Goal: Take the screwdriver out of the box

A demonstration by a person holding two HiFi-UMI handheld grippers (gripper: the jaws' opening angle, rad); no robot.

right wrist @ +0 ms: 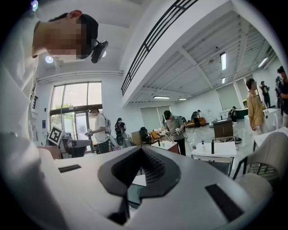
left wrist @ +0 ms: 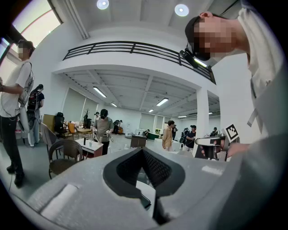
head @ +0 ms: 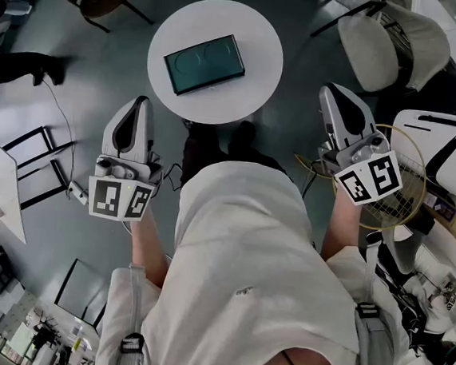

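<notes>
Here, both tools are seen clenched and empty. In the left gripper view, the left gripper is shown with its two matte grey jaws brought together at the tips. A diamond-shaped hollow lined with dark ribbed pads is left behind the meeting point, and nothing is held in it. The same shape is shown in the right gripper view, where the right gripper is closed tip to tip, its pale smooth shells framing black, finely grooved pads.

In the head view the two are held out in front of the person's white, softly creased shirt, one at each side. A cube faced with black-and-white square markers is carried at the rear of each.

Ahead of them, a round white table with a smooth top is stood on the grey floor. The box is a flat dark-teal rectangle with two circular outlines pressed into its top face. It is laid slightly askew near the middle of that table, well apart from both grippers. The screwdriver itself is shown in no view; only the outside of the box can be made out. A sliver of teal box and white table is glimpsed beneath the closed jaws in the right gripper view.
</notes>
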